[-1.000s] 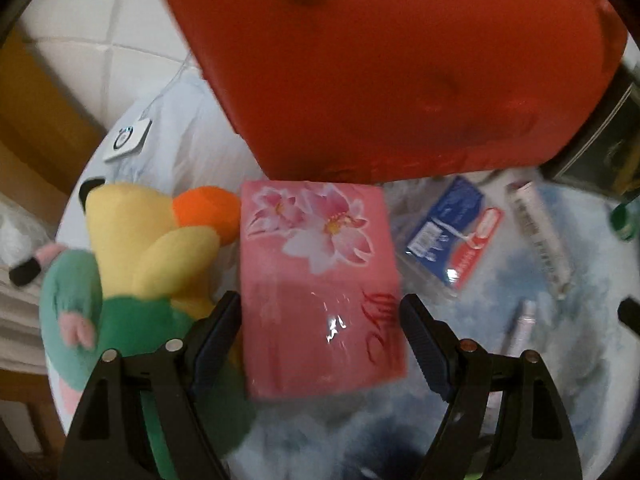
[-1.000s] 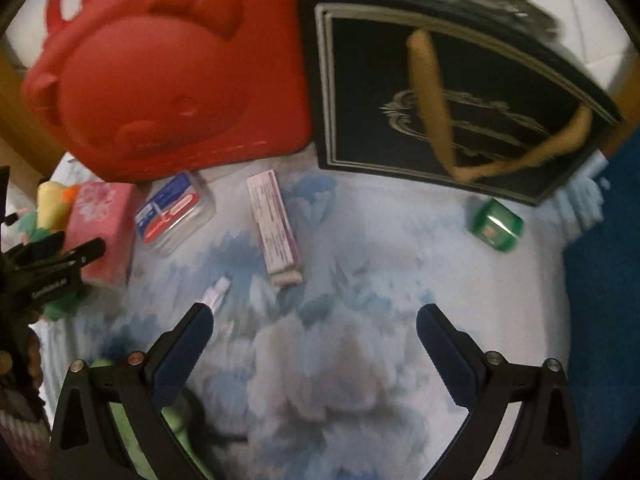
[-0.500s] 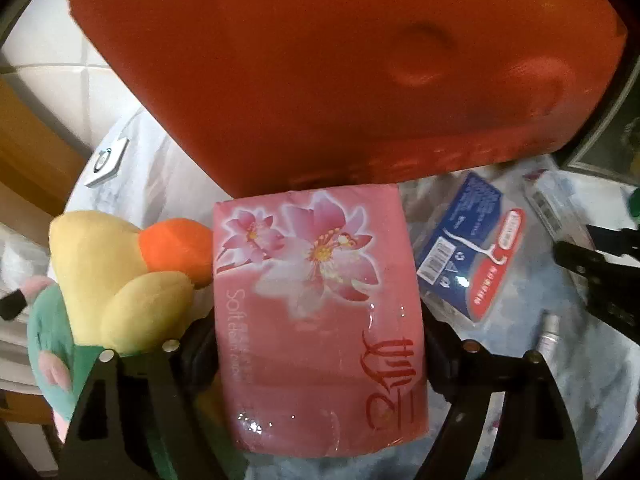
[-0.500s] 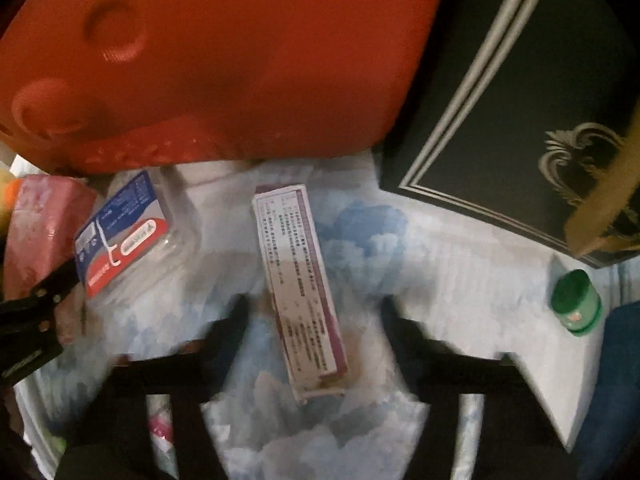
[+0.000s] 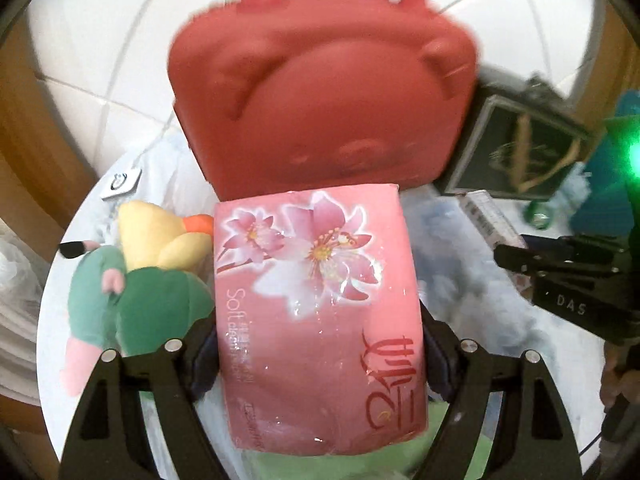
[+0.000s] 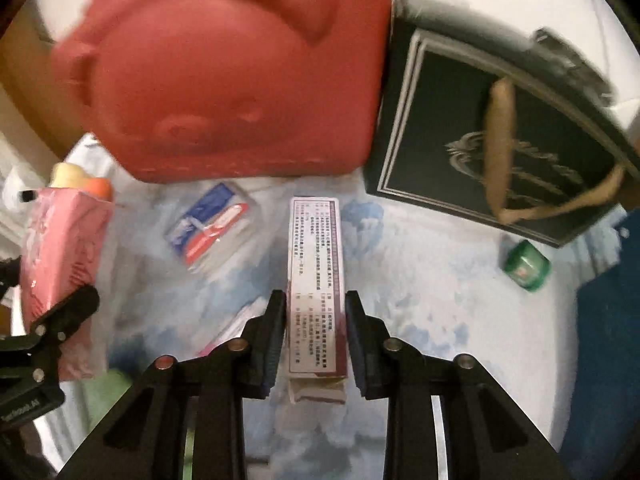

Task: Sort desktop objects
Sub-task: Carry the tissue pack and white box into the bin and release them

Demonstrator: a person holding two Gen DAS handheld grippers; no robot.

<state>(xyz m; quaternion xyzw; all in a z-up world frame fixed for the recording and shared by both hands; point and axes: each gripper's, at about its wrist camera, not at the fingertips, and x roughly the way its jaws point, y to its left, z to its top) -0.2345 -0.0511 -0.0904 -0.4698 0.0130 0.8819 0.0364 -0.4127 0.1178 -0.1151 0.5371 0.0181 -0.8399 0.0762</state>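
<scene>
My left gripper (image 5: 318, 344) is shut on a pink tissue pack (image 5: 316, 300) with a flower print and holds it above the table, in front of the red bear-shaped bag (image 5: 320, 108). The pack also shows at the left of the right wrist view (image 6: 60, 240). My right gripper (image 6: 316, 320) is shut on a long white and maroon box (image 6: 316, 280), which it holds by its near end, lifted over the blue-and-white cloth. The red bag (image 6: 224, 76) and a black gift bag (image 6: 500, 136) stand behind.
A plush toy (image 5: 144, 276), yellow and green, lies left of the tissue pack. A blue and red floss packet (image 6: 212, 228), a small tube (image 6: 232, 332) and a green jar (image 6: 526, 266) lie on the cloth. A white tag (image 5: 122, 180) lies at the table's far left edge.
My left gripper closed on the tissue pack and lifted it, pulling back from the red bag. My right gripper moved in over the long box, closed on it and raised it.
</scene>
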